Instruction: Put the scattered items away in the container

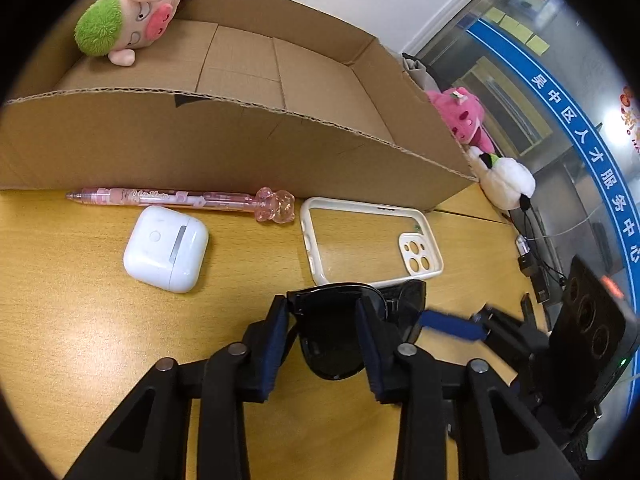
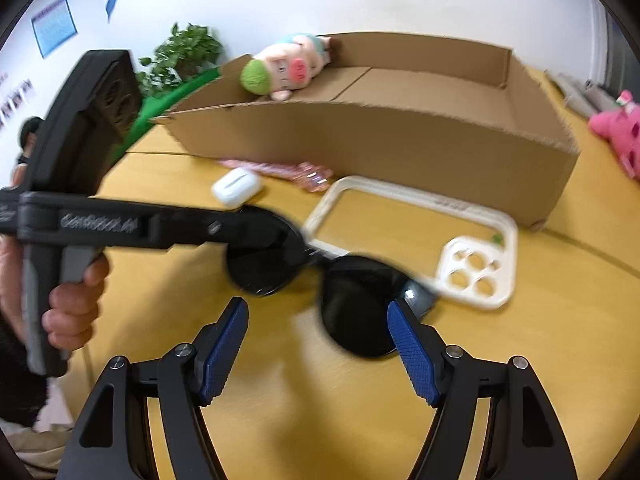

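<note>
Black sunglasses [image 1: 334, 332] sit between the fingers of my left gripper [image 1: 324, 344], which is shut on one lens; they also show in the right wrist view [image 2: 360, 300]. My right gripper [image 2: 318, 344] is open just in front of the other lens. A cardboard box [image 1: 224, 140] stands behind, with a pig plush [image 1: 128, 20] inside at its left end. On the wooden table [image 1: 80, 320] lie a pink pen [image 1: 180, 200], a white earbud case [image 1: 166, 248] and a cream phone case [image 1: 372, 240].
A pink plush [image 1: 464, 116] and a white plush [image 1: 506, 178] lie to the right of the box. Cables and small devices [image 1: 532, 256] sit at the table's right edge. A potted plant [image 2: 184, 56] stands behind the box's left end.
</note>
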`<state>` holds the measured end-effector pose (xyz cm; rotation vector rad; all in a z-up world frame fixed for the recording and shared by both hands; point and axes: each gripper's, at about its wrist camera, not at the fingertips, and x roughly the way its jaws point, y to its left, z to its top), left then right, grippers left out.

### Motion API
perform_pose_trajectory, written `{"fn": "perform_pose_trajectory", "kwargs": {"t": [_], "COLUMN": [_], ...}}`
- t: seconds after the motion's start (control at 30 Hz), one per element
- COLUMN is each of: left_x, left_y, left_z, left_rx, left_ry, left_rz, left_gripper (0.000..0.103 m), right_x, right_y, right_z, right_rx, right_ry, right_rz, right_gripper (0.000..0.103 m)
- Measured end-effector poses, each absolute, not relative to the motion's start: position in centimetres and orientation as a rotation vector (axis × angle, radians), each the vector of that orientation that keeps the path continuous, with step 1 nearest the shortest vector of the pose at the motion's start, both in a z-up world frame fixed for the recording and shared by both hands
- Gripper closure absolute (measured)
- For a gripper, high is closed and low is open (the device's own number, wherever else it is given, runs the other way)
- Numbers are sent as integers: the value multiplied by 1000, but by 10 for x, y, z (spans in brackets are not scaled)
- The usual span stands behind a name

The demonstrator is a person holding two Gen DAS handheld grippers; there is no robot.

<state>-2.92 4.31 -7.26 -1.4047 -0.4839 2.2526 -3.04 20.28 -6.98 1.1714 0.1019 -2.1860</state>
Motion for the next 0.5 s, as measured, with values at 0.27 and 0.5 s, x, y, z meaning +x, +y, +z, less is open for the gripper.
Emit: {"fn": "perform_pose_trajectory", "kwargs": {"t": [0.27,0.5], "left_x": [-26,-24], "left_y": [29,22], "left_z": [-84,-88], "left_rx": [-1461,-1437], "left_ry": [-483,-571], "left_rz": [2261,2231], "left_gripper": [103,103], "right_x": [-34,-58], "right_y": [233,241], "right_z": [-58,-81], "right_rx": [1174,1276], "right_ry": [-5,-94], "right_rz": [-2249,-2218], "right_gripper": [26,32]}}
